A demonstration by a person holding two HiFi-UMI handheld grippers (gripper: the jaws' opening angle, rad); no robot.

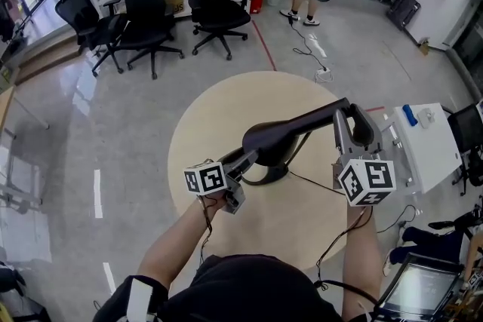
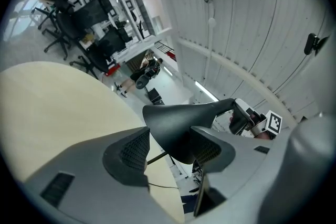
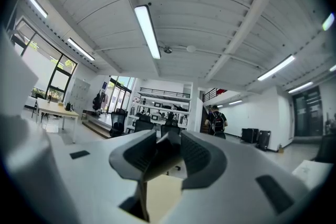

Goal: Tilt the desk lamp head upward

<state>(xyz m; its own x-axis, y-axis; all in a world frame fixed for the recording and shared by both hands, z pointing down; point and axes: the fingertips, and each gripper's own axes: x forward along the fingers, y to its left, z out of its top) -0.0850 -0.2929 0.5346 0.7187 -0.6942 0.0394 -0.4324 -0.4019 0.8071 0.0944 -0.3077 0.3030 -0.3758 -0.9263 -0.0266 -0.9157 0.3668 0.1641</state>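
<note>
Clamps lamp head [image 1: 273, 143] in left gripper [image 1: 243, 160] at 8 o'clock, lamp arm [image 1: 317, 117] in right gripper [image 1: 352, 123] at 3 o'clock. Leaves bare table [image 1: 207, 117] toward 11 o'clock.

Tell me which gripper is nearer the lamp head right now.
Left. The left gripper is shut on the lamp head itself; the right gripper is shut on the lamp arm, farther along toward its other end.

left gripper [image 1: 243, 159] points up and to the right, jaws clamped on the lamp head [image 1: 269, 143]. right gripper [image 1: 349, 121] points away from the body, jaws pinching the lamp arm [image 1: 317, 117]. both forearms reach forward, elbows bent.
</note>
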